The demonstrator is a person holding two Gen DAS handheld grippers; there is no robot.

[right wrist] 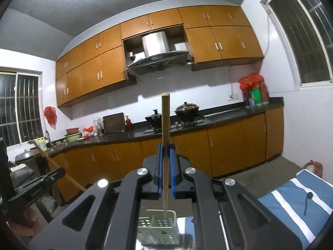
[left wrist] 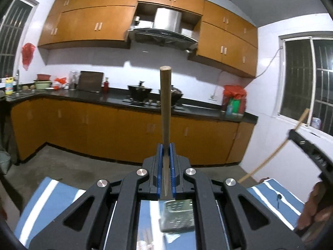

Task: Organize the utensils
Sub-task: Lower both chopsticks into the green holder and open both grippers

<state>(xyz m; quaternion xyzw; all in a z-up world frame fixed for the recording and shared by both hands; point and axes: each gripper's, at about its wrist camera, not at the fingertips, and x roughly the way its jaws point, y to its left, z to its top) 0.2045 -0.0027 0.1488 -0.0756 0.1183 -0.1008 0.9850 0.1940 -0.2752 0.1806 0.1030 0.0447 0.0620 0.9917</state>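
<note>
My left gripper (left wrist: 165, 148) is shut on a wooden chopstick (left wrist: 165, 104) that stands upright between its blue pads. My right gripper (right wrist: 165, 146) is shut on a second wooden chopstick (right wrist: 165, 120), also upright. A perforated metal utensil holder (right wrist: 159, 228) shows low in the right wrist view, with the chopstick's thin lower end reaching into its top. The same holder shows blurred in the left wrist view (left wrist: 177, 214). The right gripper and its chopstick (left wrist: 274, 148) appear at the right of the left wrist view. The left gripper and its chopstick (right wrist: 60, 166) appear at the left of the right wrist view.
Both grippers are raised over a table with a blue and white striped cloth (right wrist: 295, 195). Beyond it is a kitchen with orange cabinets (left wrist: 116, 133), a black counter (left wrist: 116, 99) with two pots (left wrist: 139, 92) and a range hood (left wrist: 162, 33).
</note>
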